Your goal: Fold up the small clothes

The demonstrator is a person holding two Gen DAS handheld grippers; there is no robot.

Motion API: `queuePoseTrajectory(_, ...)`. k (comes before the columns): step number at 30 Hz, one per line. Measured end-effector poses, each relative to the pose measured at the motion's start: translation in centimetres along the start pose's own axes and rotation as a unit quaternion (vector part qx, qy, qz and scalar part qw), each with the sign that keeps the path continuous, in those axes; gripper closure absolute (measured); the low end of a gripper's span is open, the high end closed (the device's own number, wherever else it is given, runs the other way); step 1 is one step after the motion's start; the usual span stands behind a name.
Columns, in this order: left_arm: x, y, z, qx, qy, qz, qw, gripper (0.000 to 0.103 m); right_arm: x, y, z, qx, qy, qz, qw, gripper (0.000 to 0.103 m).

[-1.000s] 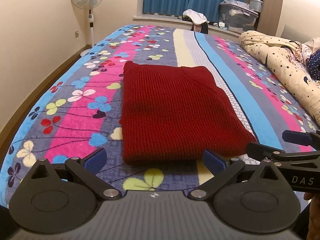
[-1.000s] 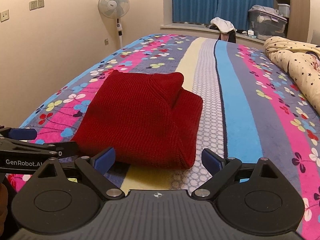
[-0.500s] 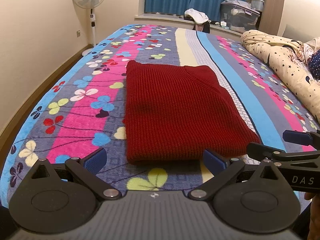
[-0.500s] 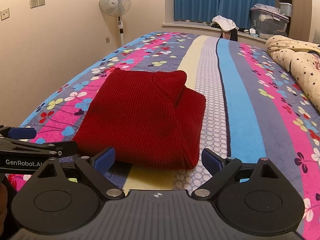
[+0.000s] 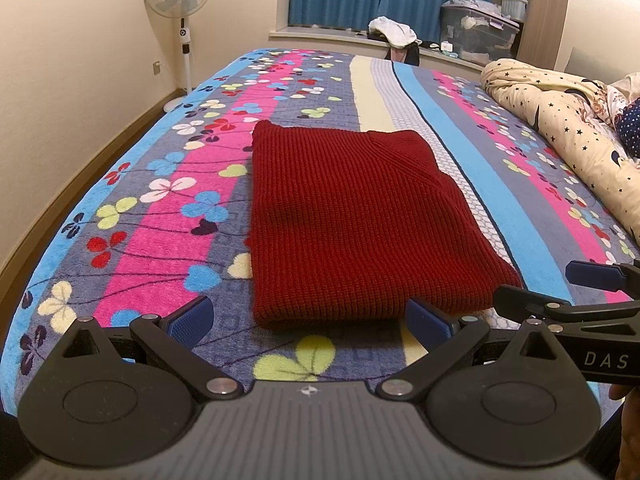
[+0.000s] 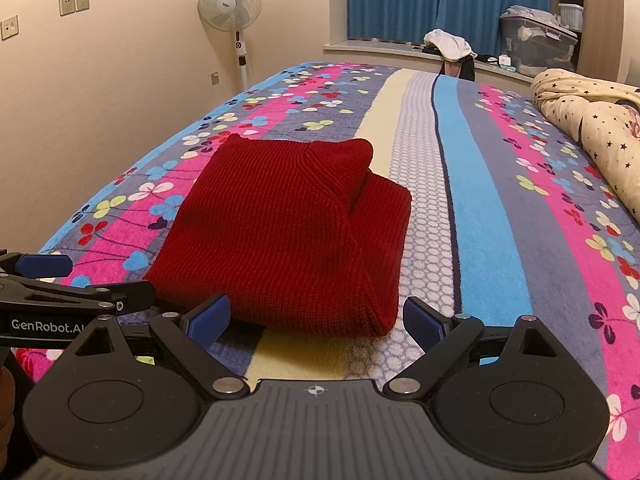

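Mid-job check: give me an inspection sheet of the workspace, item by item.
Surface: bed under a striped, flower-printed fleece blanket.
Job's things: dark red knitted sweater, folded into a rectangle, lying flat; one fold stands raised at its far right corner.
Clutter: cream star-print quilt bunched along the right edge.
Grippers: left gripper and right gripper both open, empty, just short of the sweater's near edge.
Cables: nothing seen.
Surroundings: white pedestal fan, blue curtains, clear storage box.

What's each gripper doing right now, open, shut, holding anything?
Left gripper: open, empty, just short of the folded red knit sweater.
Right gripper: open, empty, at the sweater's near edge.
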State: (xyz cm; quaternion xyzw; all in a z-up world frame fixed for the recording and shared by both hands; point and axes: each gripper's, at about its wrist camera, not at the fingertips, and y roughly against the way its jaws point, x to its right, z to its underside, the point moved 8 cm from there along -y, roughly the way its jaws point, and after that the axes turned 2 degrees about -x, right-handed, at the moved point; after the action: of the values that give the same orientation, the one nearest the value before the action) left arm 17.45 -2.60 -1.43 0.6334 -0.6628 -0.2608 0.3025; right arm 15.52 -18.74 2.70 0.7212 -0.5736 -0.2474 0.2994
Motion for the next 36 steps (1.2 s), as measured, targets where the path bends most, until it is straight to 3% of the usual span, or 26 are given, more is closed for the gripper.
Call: queuePoseTrajectory(36, -0.04, -0.01, 0.0, -0.001, 0.0, 0.0, 1.0, 0.001, -0.02, 0.06, 0.33, -0.003, -0.001, -0.001, 1.0, 0.009)
